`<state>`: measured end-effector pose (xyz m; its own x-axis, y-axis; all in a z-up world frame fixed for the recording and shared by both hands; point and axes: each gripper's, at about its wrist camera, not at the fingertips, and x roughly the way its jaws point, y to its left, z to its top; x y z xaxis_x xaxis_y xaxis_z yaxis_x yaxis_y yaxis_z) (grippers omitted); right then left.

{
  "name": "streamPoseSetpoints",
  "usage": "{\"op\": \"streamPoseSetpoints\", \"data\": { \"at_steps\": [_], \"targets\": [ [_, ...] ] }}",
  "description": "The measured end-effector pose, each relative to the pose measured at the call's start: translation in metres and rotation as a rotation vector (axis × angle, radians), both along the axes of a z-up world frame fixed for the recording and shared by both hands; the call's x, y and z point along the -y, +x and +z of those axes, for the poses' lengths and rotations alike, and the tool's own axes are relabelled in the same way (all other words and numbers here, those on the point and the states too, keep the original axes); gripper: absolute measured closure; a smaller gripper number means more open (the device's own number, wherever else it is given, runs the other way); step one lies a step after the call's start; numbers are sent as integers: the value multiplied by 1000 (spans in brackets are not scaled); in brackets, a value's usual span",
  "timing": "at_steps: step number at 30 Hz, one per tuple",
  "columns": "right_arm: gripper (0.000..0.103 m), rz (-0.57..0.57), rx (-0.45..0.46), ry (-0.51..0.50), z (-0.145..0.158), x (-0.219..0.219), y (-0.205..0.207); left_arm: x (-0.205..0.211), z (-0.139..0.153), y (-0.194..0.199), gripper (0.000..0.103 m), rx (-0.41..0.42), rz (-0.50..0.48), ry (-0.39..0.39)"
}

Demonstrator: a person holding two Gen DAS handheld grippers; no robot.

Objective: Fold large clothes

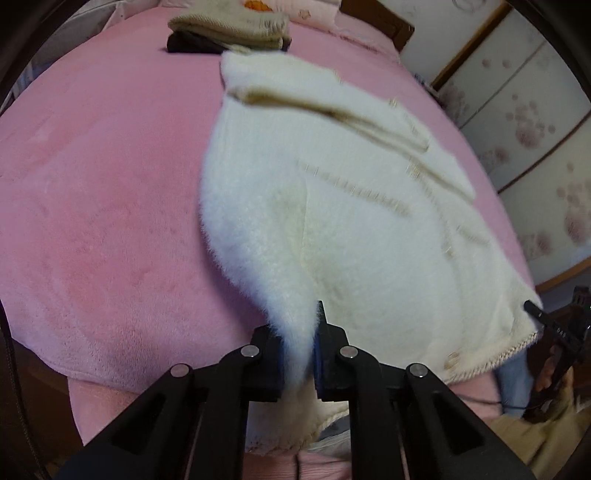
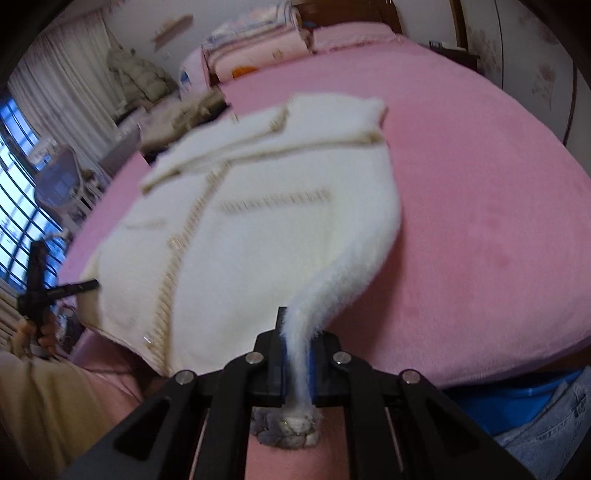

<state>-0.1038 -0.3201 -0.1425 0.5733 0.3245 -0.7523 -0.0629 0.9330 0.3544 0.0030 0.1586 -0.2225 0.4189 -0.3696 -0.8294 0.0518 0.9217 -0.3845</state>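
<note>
I have both grippers — left (image 1: 298, 354), right (image 2: 298, 363) — clamped on the white cardigan's (image 1: 351, 240) hem corners at the bed's (image 1: 92, 221) near edge, probably to fold it over.

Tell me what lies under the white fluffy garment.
The white fluffy garment lies on the pink blanket, which shows all around it. Whatever sits beneath its middle is covered. Both grippers pinch its near hem.

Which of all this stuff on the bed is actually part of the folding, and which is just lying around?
In the job:
white fluffy cardigan
left gripper
right gripper

Just lying about:
folded beige clothes
dark garment
stacked bedding
pink blanket
</note>
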Motion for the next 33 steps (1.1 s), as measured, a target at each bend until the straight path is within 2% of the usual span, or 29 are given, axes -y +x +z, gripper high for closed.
{"op": "streamPoseSetpoints", "data": {
  "at_steps": [5,8,14,19,23,28,30,31,33],
  "targets": [
    [96,-27,138,112,49,11,25,-9,60,15,94,114,74,-129],
    [96,-33,188,149,68,10,49,-10,81,36,94,137,111,-176],
    [97,-98,244,195,92,17,109,-4,109,107,94,176,208,-192],
    [97,-196,239,212,92,39,176,-4,122,180,94,189,257,-184],
    [97,-278,186,228,73,55,242,1,114,249,94,154,276,-162],
    [95,-403,44,213,16,69,328,4,64,328,91,72,299,-135],
    [90,-426,-54,221,-12,73,355,2,32,355,82,-21,303,-131],
    [87,-440,-119,217,-28,73,368,2,21,364,81,-53,304,-124],
    [77,-453,-171,172,-41,67,383,3,3,375,80,-78,312,-101]
  ]
}}
